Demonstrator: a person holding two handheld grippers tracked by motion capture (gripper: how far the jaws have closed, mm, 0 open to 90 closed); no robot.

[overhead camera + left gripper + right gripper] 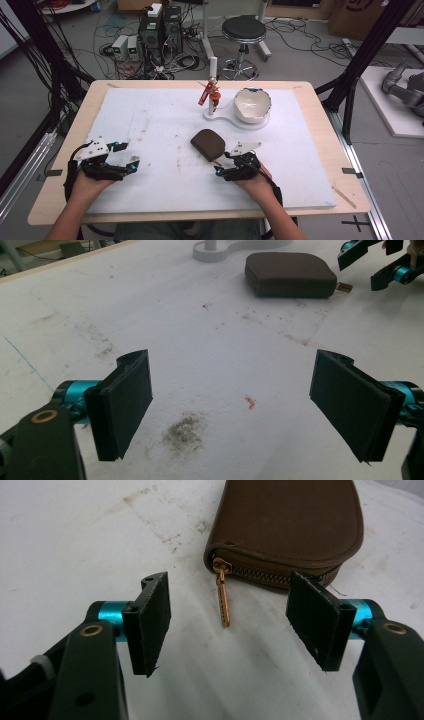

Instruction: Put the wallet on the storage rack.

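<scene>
Brown zip pouch (208,144) lies flat on the white-covered counter (150,125), mid-right, just ahead of your right hand-held gripper (223,165). That gripper is spread wide, nothing held; in the right gripper view the copper zipper pull (222,600) lies on the mat between its jaws but touches neither. Left hand-held gripper (134,165) is also wide open and empty, parked well apart from the pouch on the left side. Handling guess: the pouch looks light, soft-sided leather or faux leather, a bit padded, so it should give under a squeeze and could slide on the mat if pulled by one end. The pull tab is small, thin and rigid; pinch it flat across the faces. If you tug the zip, pin the pouch body with the left. The right gripper view shows the zipper teeth (270,575) and the closed slider at the near corner, which the high view blurs to a speck. The left gripper view shows the pouch's thickness side-on (290,274). The high view alone gives the white bowl (252,105) and the stand with a red charm (210,92) behind the pouch.
</scene>
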